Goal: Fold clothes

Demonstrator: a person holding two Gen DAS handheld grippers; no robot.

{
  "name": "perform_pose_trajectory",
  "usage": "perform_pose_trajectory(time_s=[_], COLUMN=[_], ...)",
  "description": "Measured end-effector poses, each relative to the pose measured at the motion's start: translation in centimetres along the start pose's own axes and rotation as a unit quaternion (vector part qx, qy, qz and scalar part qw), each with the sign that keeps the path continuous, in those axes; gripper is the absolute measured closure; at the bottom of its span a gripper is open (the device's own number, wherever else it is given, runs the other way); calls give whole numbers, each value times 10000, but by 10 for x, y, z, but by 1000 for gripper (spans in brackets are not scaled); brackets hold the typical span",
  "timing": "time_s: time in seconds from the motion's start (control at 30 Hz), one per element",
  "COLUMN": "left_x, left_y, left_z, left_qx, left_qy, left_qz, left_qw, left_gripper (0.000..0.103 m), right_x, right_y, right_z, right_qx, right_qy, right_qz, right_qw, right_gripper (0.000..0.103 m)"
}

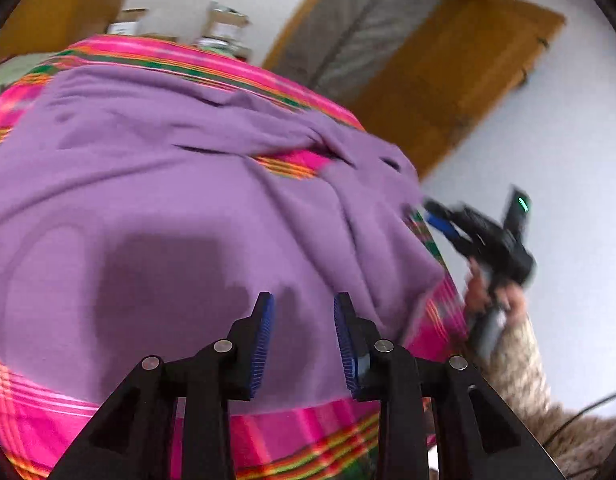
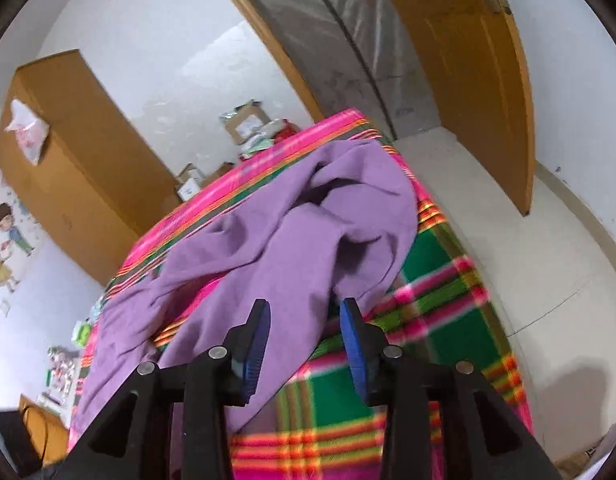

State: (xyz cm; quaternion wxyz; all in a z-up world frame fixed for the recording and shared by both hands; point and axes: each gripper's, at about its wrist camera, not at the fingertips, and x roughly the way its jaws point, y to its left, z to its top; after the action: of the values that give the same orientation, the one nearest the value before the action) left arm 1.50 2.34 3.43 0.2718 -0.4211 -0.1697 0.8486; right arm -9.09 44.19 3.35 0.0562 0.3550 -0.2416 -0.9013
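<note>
A purple garment [image 1: 168,200] lies spread and wrinkled on a pink and green plaid cloth [image 1: 308,432] that covers a table. My left gripper [image 1: 304,344] is open and empty, just above the garment's near part. My right gripper [image 2: 304,344] is open and empty, over the garment's [image 2: 292,240] hanging edge at the table's side. The right gripper also shows in the left wrist view [image 1: 440,220] at the garment's right edge, held by a hand.
A wooden door [image 2: 468,60] and a grey mattress [image 2: 328,20] lean at the wall behind. A wooden cabinet [image 2: 68,152] stands at the left. Boxes [image 2: 248,124] sit behind the table. White floor [image 2: 508,220] lies to the right of the plaid cloth [image 2: 428,300].
</note>
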Motion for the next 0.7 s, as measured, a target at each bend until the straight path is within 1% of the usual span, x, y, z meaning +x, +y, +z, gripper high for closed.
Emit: perform_pose_trajectory(time_s=[0.1,0.13,0.17,0.23,0.3,0.37,0.4,0.43,0.47,0.53,0.63,0.7], left_x=[7,11,14,18,21,24,26,28,30,35,45,52], left_y=[-27,-35,-43,-53,-63,-72,-77,-81,-86,-90,-94,-96], left_z=[-5,-6,-7,-11,-14,-17,-19,-20,-24,-28,-31,-30], left_qx=[436,576,707,881,1046,1210,1292,1374,1475,1589,1723,1773], left_qy=[80,114,123,192,269,345,383,421,461,514,598,598], left_qz=[-24,-14,-34,20,86,152,185,218,233,280,372,519], left_qw=[9990,9983,9974,9959,9941,9919,9907,9894,9877,9856,9825,9810], left_gripper=[70,67,67,67,67,67,67,67,67,67,67,67], right_x=[15,17,21,28,30,33,35,38,40,43,39,32], right_y=[-4,-5,-6,-8,-10,-13,-16,-17,-19,-20,-10,-7], right_z=[10,11,15,22,25,28,29,31,32,32,28,27], right_qx=[54,80,123,208,141,157,199,259,319,323,53,46], right_qy=[116,164,201,202,187,176,176,203,231,231,72,-72], right_qz=[59,62,35,135,140,149,159,204,249,260,198,241], right_qw=[9999,9998,9997,9995,9996,9996,9995,9992,9989,9989,9998,9997], right_gripper=[66,66,66,65,66,75,84,88,90,99,100,100])
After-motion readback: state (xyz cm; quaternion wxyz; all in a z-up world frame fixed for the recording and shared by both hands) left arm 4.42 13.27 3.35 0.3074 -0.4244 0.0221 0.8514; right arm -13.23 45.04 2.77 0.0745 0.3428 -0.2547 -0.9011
